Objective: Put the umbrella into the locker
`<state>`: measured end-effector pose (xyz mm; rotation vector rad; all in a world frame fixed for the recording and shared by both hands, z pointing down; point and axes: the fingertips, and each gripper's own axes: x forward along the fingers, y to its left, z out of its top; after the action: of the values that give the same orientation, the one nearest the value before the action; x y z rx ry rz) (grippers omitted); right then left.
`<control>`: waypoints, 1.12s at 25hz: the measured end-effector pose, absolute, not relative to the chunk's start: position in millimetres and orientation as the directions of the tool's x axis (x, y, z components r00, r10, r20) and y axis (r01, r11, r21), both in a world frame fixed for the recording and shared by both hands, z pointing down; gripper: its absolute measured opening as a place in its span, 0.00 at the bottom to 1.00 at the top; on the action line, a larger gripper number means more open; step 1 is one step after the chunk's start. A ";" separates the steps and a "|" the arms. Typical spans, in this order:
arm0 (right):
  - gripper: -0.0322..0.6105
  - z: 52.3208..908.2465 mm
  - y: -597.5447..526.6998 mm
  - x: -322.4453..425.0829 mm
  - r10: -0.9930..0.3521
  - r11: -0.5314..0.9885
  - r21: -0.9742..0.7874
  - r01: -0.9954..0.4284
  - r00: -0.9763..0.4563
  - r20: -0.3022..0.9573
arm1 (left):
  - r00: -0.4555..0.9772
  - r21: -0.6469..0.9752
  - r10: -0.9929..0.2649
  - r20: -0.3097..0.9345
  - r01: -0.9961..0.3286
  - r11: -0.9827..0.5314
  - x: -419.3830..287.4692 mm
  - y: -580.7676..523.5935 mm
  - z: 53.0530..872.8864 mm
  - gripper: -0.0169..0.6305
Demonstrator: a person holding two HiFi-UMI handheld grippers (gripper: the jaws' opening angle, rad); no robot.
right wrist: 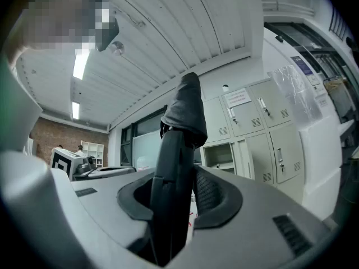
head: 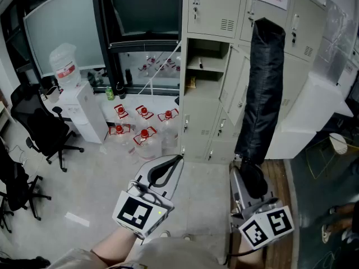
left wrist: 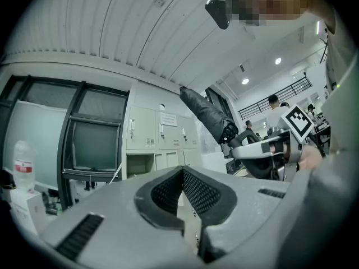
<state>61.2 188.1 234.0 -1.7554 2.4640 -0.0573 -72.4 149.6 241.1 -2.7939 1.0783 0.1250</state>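
Note:
A long black folded umbrella stands upright in front of the grey lockers. My right gripper is shut on its handle at the lower end. In the right gripper view the handle fills the gap between the jaws and the furled canopy rises above. One locker compartment stands open, its door swung to the right, left of the umbrella. My left gripper hovers lower left of the lockers, shut with nothing in it. In the left gripper view the pads meet at the tip.
Several large water bottles with red caps stand on the floor left of the lockers. A white water dispenser and black office chairs are further left. A white cabinet leans at the right of the lockers.

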 end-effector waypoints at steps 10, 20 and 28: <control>0.26 241.0 181.0 56.9 -0.941 0.337 -0.142 -0.931 -0.331 -0.064 | 0.737 -0.099 -0.664 -0.121 -0.675 -0.731 -76.8 143.2 245.8 0.04; 0.26 251.9 178.1 64.4 -0.942 0.334 -0.163 -0.929 -0.334 -0.024 | 0.736 -0.108 -0.668 -0.107 -0.677 -0.728 -70.9 138.6 250.4 0.04; 0.26 264.9 175.0 79.9 -0.936 0.345 -0.174 -0.922 -0.351 0.005 | 0.724 -0.101 -0.685 -0.086 -0.690 -0.717 -55.3 134.5 261.6 0.04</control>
<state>79.9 175.0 264.9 -1.7310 2.4965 -0.2231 -55.3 134.5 261.6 -2.7981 1.1213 0.0637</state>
